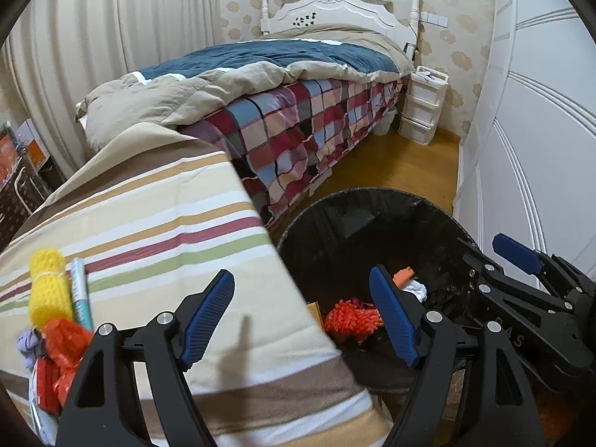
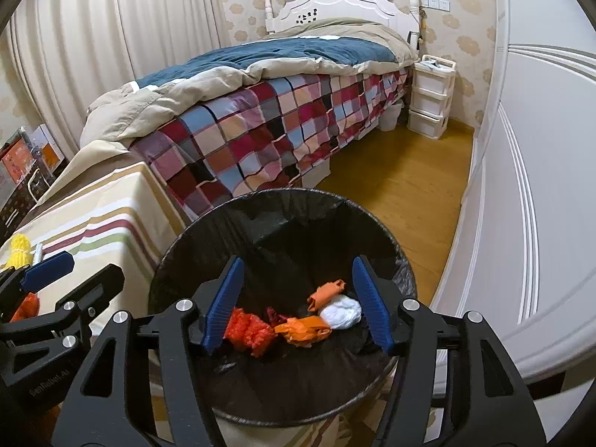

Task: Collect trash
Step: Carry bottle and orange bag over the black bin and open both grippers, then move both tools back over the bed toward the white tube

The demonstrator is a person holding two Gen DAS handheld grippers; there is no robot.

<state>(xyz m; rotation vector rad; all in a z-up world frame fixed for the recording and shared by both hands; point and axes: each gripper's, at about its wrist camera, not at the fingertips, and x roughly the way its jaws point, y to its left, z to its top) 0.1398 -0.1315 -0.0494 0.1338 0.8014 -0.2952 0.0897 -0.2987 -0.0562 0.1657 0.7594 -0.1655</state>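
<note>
A round bin with a black liner (image 2: 260, 195) stands beside a table under a striped cloth (image 1: 167, 223). Inside the bin lie a red-orange net piece (image 2: 249, 329), an orange wrapper (image 2: 303, 329) and a white crumpled tissue (image 2: 341, 313). My right gripper (image 2: 298, 264) hangs open over the bin, with nothing between its fingers. My left gripper (image 1: 300, 279) is open and empty above the table's edge and the bin rim (image 1: 372, 192). On the table's left lie a yellow foam net (image 1: 48, 287), a teal tube (image 1: 82, 298), a red-orange wrapper (image 1: 65, 342) and a greyish crumple (image 1: 29, 342).
A bed with a checked cover (image 2: 260, 130) runs behind the bin and table. A white drawer unit (image 2: 432, 97) stands at the far end of the wooden floor (image 2: 402, 171). White wardrobe doors (image 2: 540, 186) line the right side. Boxes (image 2: 22, 164) are stacked at the far left.
</note>
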